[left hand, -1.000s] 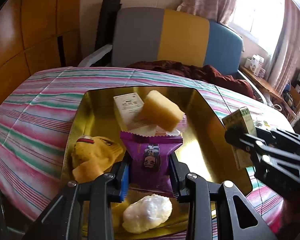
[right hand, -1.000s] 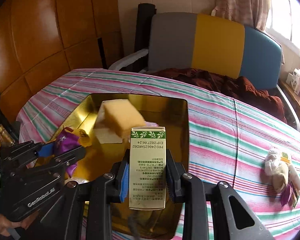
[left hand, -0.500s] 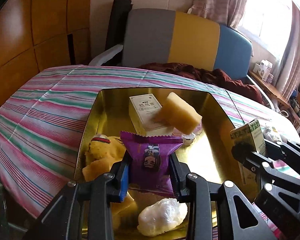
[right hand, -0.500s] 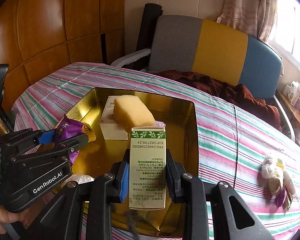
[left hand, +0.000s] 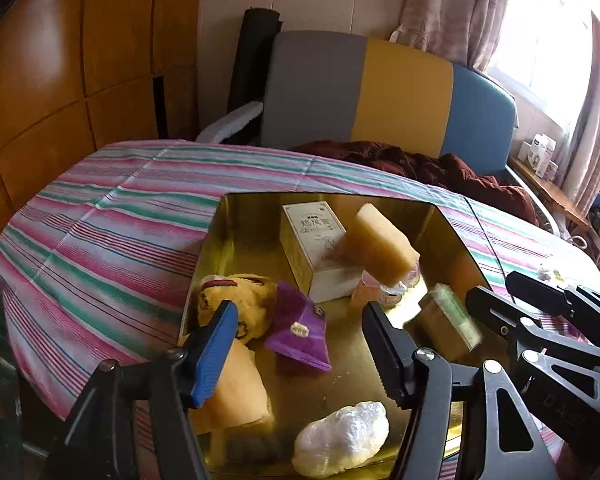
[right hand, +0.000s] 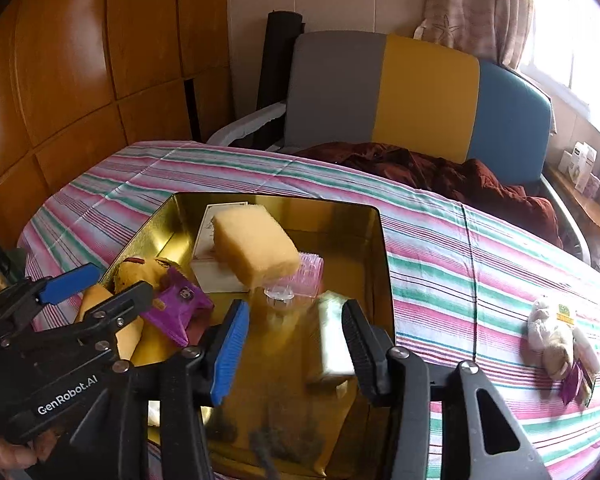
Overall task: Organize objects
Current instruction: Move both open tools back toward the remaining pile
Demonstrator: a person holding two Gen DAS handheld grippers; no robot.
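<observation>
A gold tray (left hand: 210, 248) sits on the striped tablecloth. My left gripper (left hand: 300, 344) hangs over its near end with its jaws opening. The purple snack packet (left hand: 300, 332) lies loose on the tray floor between the fingers, with neither pad pressing on it. My right gripper (right hand: 296, 344) is also opening. The green-and-white box (right hand: 332, 336) is blurred and tipped down into the tray close to the right finger, free of the pads. From the left wrist view that box (left hand: 452, 320) lies beside the right gripper (left hand: 492, 287).
The tray also holds a white carton (left hand: 312, 240), a yellow sponge (left hand: 380, 244), a yellow plush (left hand: 240, 300), a white wrapped lump (left hand: 340, 440) and a pink item (right hand: 312, 272). A small plush toy (right hand: 552, 340) lies on the cloth at right. A chair stands behind the table.
Both grippers have gone from shut to open. The purple packet has dropped out of the left one and the green box out of the right one, both into the tray.
</observation>
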